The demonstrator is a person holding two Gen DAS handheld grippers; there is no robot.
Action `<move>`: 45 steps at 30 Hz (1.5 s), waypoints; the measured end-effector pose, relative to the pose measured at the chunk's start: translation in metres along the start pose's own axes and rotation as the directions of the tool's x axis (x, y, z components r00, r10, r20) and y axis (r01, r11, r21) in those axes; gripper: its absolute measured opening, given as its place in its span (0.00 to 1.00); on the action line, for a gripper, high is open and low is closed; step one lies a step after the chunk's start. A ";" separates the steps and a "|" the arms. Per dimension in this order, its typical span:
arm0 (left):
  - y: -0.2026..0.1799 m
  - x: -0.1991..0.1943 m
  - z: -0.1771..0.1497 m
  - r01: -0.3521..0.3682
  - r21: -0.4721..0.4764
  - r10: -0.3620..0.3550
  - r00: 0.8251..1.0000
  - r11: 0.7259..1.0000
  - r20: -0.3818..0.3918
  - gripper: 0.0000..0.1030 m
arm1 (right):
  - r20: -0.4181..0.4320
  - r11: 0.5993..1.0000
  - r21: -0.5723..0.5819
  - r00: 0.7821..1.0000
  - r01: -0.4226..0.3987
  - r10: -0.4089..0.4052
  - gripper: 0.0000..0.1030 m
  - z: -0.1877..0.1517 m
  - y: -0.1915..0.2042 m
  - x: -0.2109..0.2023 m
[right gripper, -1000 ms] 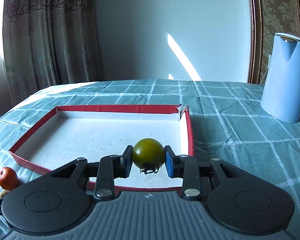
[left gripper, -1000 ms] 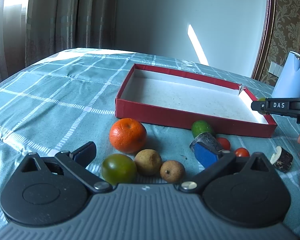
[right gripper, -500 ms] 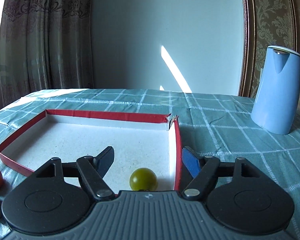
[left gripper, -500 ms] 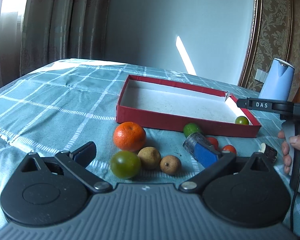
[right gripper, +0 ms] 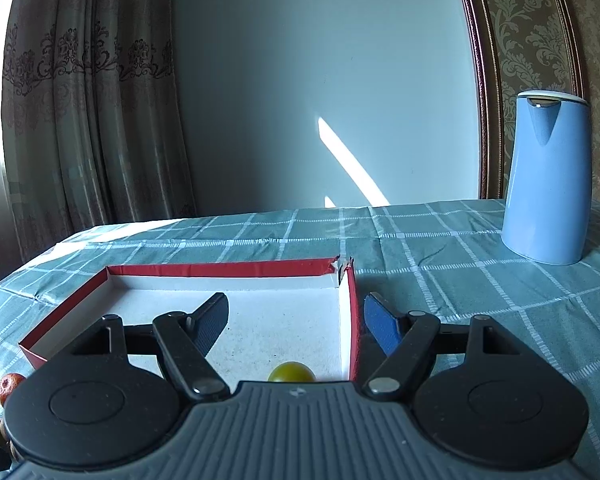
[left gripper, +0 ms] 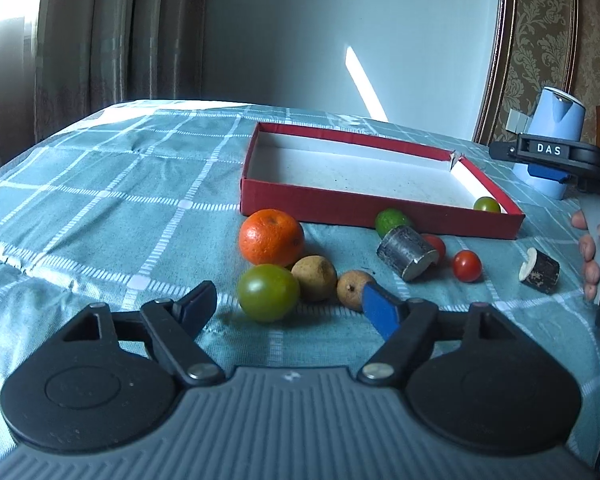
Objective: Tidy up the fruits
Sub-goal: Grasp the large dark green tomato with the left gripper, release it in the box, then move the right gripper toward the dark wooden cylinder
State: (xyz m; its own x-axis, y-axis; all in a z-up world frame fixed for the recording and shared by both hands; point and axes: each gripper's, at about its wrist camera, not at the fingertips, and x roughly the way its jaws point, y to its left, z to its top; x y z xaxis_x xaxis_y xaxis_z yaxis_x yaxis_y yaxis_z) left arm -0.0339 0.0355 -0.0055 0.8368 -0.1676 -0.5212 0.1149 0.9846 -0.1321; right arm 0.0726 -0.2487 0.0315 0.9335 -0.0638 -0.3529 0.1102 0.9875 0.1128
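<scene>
One small green tomato (left gripper: pixel 487 204) lies inside my shallow red cardboard box with the white floor (left gripper: pixel 340 200), in its near right corner. My right gripper (right gripper: pixel 296 316) hangs above it with jaws spread and nothing between them. My left gripper (left gripper: pixel 288 304) is closing its jaws around a larger green tomato (left gripper: pixel 268 292) on the teal checked tablecloth (left gripper: pixel 100 200), pads not touching it; an orange mandarin (left gripper: pixel 271 236) sits just behind.

Partly hidden fruit

The claw body covers the lower half of the boxed tomato (right gripper: pixel 292 372); a metal cylinder (left gripper: pixel 406 252) overlaps the lime (left gripper: pixel 388 219); the orange (right gripper: pixel 10 385) shows only in part.
</scene>
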 end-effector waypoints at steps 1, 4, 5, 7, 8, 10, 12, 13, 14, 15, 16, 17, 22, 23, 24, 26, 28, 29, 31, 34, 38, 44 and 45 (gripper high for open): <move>0.001 0.001 0.000 0.003 -0.010 -0.003 1.000 1.000 -0.005 0.68 | 0.002 1.000 0.001 1.000 -0.001 0.001 0.73 0.000 0.000 0.000; 0.001 0.004 0.000 -0.004 -0.009 0.004 1.000 1.000 -0.022 0.50 | 0.000 1.000 -0.004 1.000 -0.002 0.002 0.73 0.000 0.000 0.000; 0.001 0.004 -0.001 -0.010 -0.004 0.010 1.000 1.000 -0.021 0.48 | 0.001 1.000 -0.005 1.000 -0.001 0.001 0.73 0.000 0.001 -0.001; 0.000 0.003 -0.001 -0.028 -0.001 0.028 0.999 1.000 -0.015 0.43 | 0.002 1.000 -0.006 1.000 0.000 0.000 0.73 0.000 0.001 -0.001; 0.000 0.003 -0.001 -0.032 -0.002 0.032 0.999 0.999 -0.015 0.39 | 0.002 1.000 -0.006 1.000 0.001 -0.001 0.73 0.000 0.001 -0.001; 0.001 0.003 -0.001 -0.035 -0.013 0.035 0.999 0.999 -0.011 0.32 | 0.000 1.000 -0.008 1.000 0.002 -0.002 0.73 -0.001 0.002 0.000; 0.002 0.002 -0.001 -0.036 -0.020 0.035 0.999 0.999 -0.008 0.29 | 0.002 1.000 -0.011 1.000 0.003 -0.003 0.73 -0.001 0.002 0.000; 0.002 0.001 -0.002 -0.035 -0.019 0.034 0.999 0.999 -0.007 0.29 | 0.004 1.000 -0.012 1.000 0.003 -0.003 0.73 -0.001 0.002 -0.001; 0.001 0.001 -0.002 -0.036 -0.016 0.036 0.999 0.999 -0.006 0.29 | 0.007 1.000 -0.011 1.000 0.002 -0.001 0.73 -0.001 0.002 -0.001; 0.000 -0.001 -0.002 -0.042 -0.012 0.042 0.999 0.999 -0.004 0.29 | 0.010 1.000 -0.009 1.000 0.000 0.000 0.73 -0.001 0.002 -0.002; -0.001 -0.003 -0.001 -0.047 -0.006 0.047 0.999 0.999 0.003 0.29 | 0.014 1.000 -0.007 1.000 0.000 0.001 0.73 -0.001 0.002 -0.002; -0.001 -0.005 -0.001 -0.052 0.000 0.052 0.999 0.999 0.014 0.29 | 0.017 1.000 -0.005 1.000 -0.001 0.001 0.73 -0.001 0.002 -0.003; -0.009 -0.023 0.026 -0.036 0.017 0.035 0.995 0.999 0.096 0.29 | 0.024 1.000 0.001 1.000 0.001 -0.001 0.73 0.000 0.002 -0.004; -0.012 -0.024 0.034 -0.028 0.025 0.025 0.993 0.999 0.115 0.29 | 0.024 1.000 0.001 1.000 0.001 -0.001 0.73 0.000 0.002 -0.004; -0.016 -0.024 0.042 -0.024 0.036 0.019 0.991 0.999 0.131 0.29 | 0.024 1.000 0.001 1.000 0.001 -0.001 0.73 0.000 0.002 -0.004; -0.025 -0.018 0.059 -0.038 0.067 0.026 0.986 0.997 0.166 0.29 | 0.022 1.000 0.001 1.000 0.003 -0.003 0.73 0.001 0.002 -0.003; -0.032 -0.007 0.072 -0.043 0.084 0.028 0.985 0.996 0.170 0.29 | 0.020 1.000 0.001 1.000 0.005 -0.005 0.73 0.001 0.001 -0.002; -0.034 0.003 0.079 -0.041 0.083 0.027 0.987 0.996 0.159 0.29 | 0.019 1.000 0.000 1.000 0.006 -0.006 0.73 0.000 0.001 -0.002; -0.038 0.020 0.087 -0.046 0.083 0.033 0.989 0.996 0.145 0.29 | 0.017 1.000 -0.001 1.000 0.007 -0.007 0.73 0.000 0.002 -0.002; -0.040 0.047 0.094 -0.071 0.084 0.060 0.990 0.994 0.127 0.29 | 0.017 1.000 0.001 1.000 0.003 -0.003 0.73 0.001 0.002 -0.002; -0.035 0.074 0.094 -0.083 0.057 0.078 0.993 0.995 0.090 0.29 | 0.018 1.000 0.003 1.000 -0.005 0.004 0.73 0.001 0.001 -0.003; -0.027 0.088 0.085 -0.142 0.045 0.138 0.987 0.989 0.086 0.56 | 0.019 1.000 0.002 1.000 -0.007 0.007 0.73 0.001 0.001 -0.003; -0.027 0.086 0.084 -0.159 0.043 0.154 0.983 0.986 0.103 0.63 | 0.019 1.000 0.003 1.000 -0.007 0.007 0.73 0.001 0.001 -0.003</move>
State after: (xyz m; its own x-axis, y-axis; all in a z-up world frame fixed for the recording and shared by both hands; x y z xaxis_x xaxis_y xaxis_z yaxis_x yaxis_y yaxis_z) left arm 0.0795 -0.0008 0.0240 0.8951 -0.0080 -0.4458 0.0031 0.9999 -0.0116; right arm 0.0705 -0.2477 0.0338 0.9406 -0.0593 -0.3344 0.1041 0.9876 0.1178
